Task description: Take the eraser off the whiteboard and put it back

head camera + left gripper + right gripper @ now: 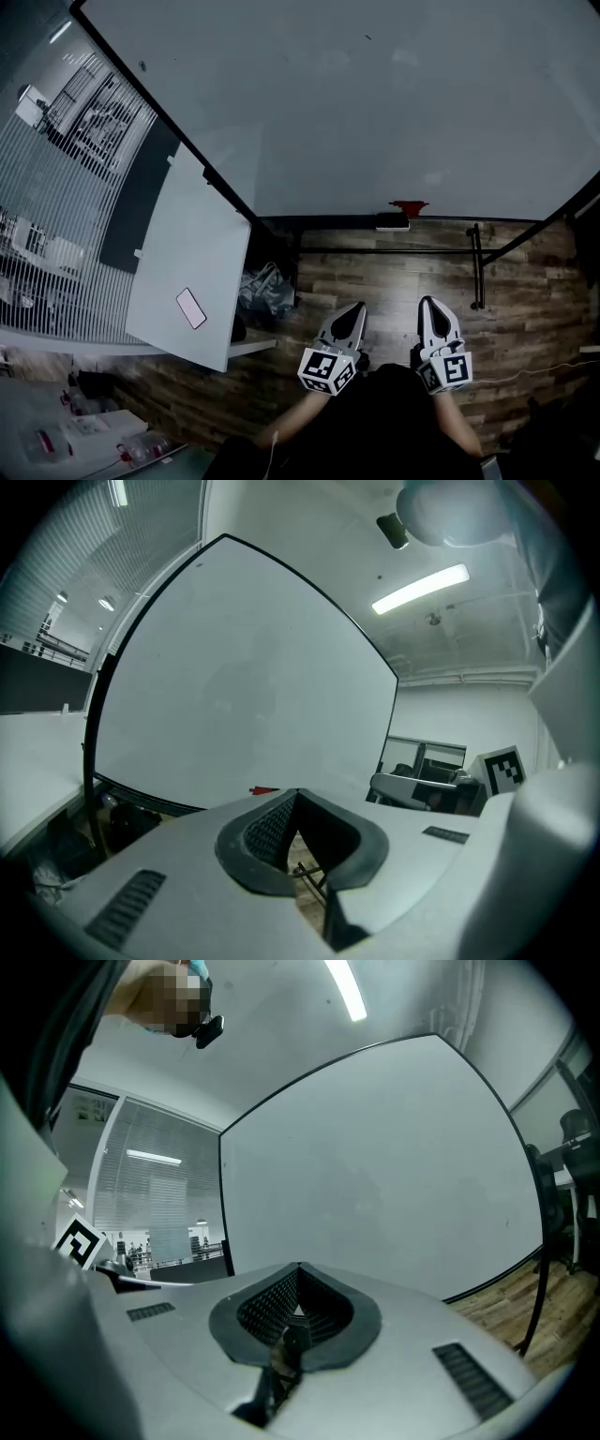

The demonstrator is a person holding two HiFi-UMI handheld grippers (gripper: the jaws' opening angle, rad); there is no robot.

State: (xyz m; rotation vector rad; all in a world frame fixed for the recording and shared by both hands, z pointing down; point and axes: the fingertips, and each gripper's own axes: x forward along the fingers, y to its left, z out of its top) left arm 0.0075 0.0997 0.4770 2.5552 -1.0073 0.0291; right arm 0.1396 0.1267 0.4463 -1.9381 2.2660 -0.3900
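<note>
Eraser [408,207], a small red piece, sits on the bottom edge of the whiteboard [375,103], right of the middle, with a dark block just under it; I cannot tell whether that block is part of it. From the left gripper view the eraser [263,789] shows as a red sliver at the foot of the whiteboard [234,686], just above the jaw tips.

Both grippers hang low in front of the person, well short of the board and apart from the eraser. The left gripper [354,309] has its jaws pressed together with nothing between them, the dark pads meeting at the tips [296,794]. The right gripper [429,305] stands beside it, its jaws also closed and empty [298,1267], facing the whiteboard [375,1176].

Wooden floor [375,272] runs under the board, and a black stand frame [478,267] rises at the right. To the left stands a white table [178,244] with a phone [190,307] lying on it, and a grey bag [265,291] rests on the floor just beside the table. Slatted blinds [66,206] fill the far left.
</note>
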